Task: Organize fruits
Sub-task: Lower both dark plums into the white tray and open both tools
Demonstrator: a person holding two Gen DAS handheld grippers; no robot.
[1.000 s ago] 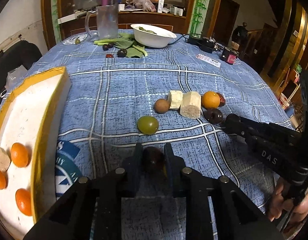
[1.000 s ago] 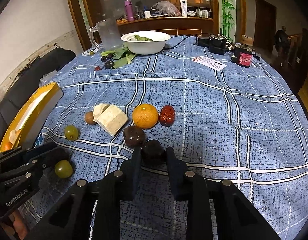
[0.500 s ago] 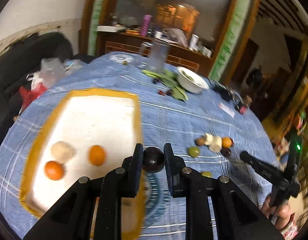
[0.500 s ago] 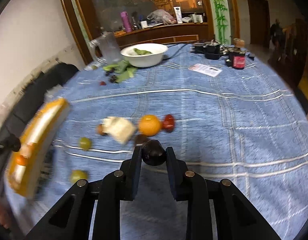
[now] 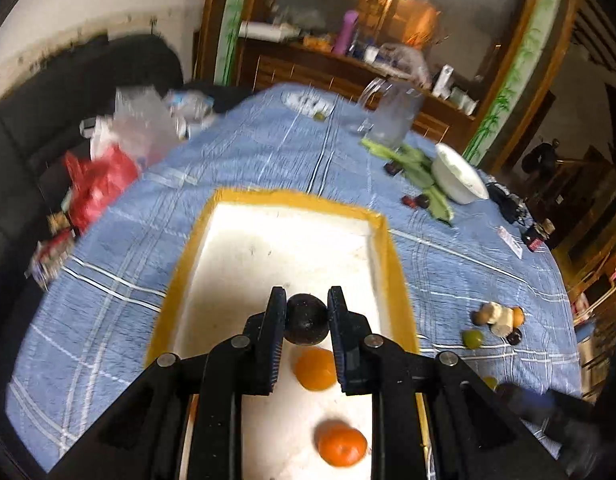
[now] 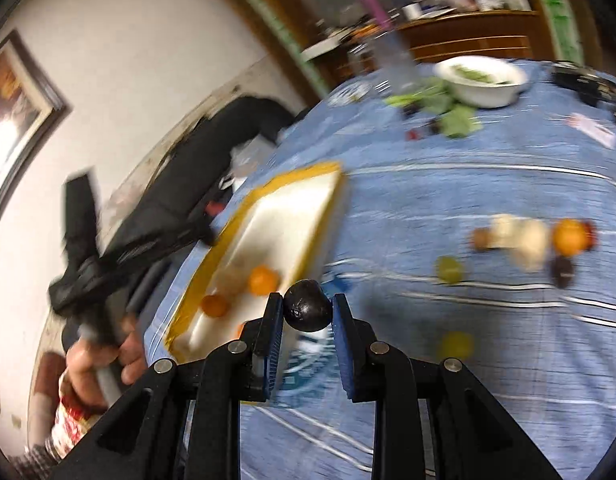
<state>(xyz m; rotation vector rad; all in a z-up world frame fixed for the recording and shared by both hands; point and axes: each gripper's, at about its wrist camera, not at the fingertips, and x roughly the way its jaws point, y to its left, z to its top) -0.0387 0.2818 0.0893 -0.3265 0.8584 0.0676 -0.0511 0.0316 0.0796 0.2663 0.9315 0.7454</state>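
My left gripper is shut on a dark round fruit and hovers over the yellow-rimmed white tray. Two oranges lie in the tray just below it. My right gripper is shut on another dark round fruit, held above the blue cloth beside the tray, which shows oranges inside. On the cloth to the right sit a green fruit, pale chunks, an orange and a dark fruit. The same group appears small in the left wrist view.
A white bowl with green leaves and a clear jug stand at the far side of the table. Bags lie on a dark sofa to the left. A hand holds the left tool beside the tray.
Both grippers have lifted and swung left toward the tray, each still holding its dark fruit. The left one now hangs over the tray's inside; the right one nears the tray's edge.
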